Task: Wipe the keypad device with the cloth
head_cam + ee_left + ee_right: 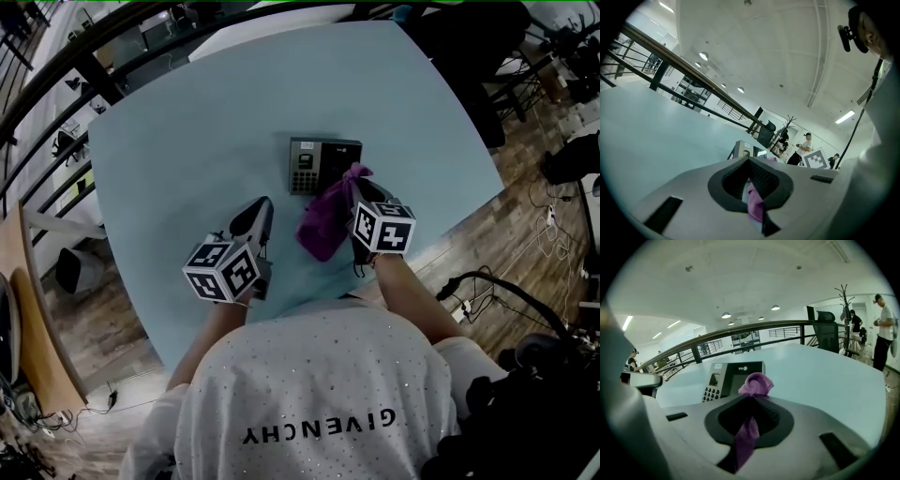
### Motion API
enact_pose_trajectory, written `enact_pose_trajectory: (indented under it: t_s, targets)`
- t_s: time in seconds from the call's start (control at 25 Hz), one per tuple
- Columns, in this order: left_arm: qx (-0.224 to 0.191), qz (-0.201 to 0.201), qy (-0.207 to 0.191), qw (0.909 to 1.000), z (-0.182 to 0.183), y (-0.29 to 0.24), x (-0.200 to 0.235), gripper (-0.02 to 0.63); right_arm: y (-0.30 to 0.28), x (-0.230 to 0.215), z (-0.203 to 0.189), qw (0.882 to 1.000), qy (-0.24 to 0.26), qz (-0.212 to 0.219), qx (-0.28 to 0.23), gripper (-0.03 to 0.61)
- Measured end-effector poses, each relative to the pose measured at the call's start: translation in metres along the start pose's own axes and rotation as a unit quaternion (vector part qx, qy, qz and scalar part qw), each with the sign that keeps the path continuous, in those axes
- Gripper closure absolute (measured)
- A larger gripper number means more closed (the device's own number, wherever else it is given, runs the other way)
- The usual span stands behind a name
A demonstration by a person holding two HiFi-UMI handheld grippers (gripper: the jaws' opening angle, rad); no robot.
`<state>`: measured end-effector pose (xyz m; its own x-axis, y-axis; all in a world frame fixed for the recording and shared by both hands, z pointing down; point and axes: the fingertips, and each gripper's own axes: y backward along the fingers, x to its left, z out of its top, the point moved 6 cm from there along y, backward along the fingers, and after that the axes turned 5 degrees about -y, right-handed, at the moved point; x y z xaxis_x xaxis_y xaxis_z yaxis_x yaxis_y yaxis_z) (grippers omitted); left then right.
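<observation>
We see a pale blue table (187, 141) on a wood-plank floor (511, 187), with cables (551, 225) trailing over the planks. A dark railing (740, 329) runs beyond the table. Overhead, our white ceiling (740, 277) carries 3 round lights (726, 315) and several strip lights (628, 322). A black office chair (825, 331) and a coat stand (844, 301) stand past the table's far corner.

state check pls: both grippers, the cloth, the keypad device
Purple fabric cloth: bunched, pinched at one end, its tip at the device's near corner; contact unclear.
Right gripper: shut on the cloth.
Left gripper: jaws together, apart from the cloth; pink sliver in the seam, source unclear.
Dark grey keypad device: face up on the light blue table, mostly uncovered.
</observation>
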<state>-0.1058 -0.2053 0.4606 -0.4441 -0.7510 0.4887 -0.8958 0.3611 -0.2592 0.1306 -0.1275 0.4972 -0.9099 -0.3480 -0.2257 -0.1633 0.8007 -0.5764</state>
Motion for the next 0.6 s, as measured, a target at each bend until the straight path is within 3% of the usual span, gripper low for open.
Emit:
enact_pose_trajectory:
  t_s: [0.36, 0.44, 0.6]
  targets:
    - [-0.006, 0.003, -0.001, 1.0, 0.001, 0.008, -0.002, 0.614, 0.007, -0.022, -0.002, 0.998, -0.038, -0.046, -0.006, 0.549]
    - [-0.008, 0.005, 0.002, 1.0, 0.0, 0.011, -0.001, 0.614, 0.009, -0.013, 0.001, 0.999, -0.032, -0.03, -0.016, 0.551]
    - [-0.008, 0.009, 0.002, 0.9999, -0.001, 0.016, -0.003, 0.614, 0.007, 0.026, 0.007, 0.999, 0.002, 0.046, -0.02, 0.551]
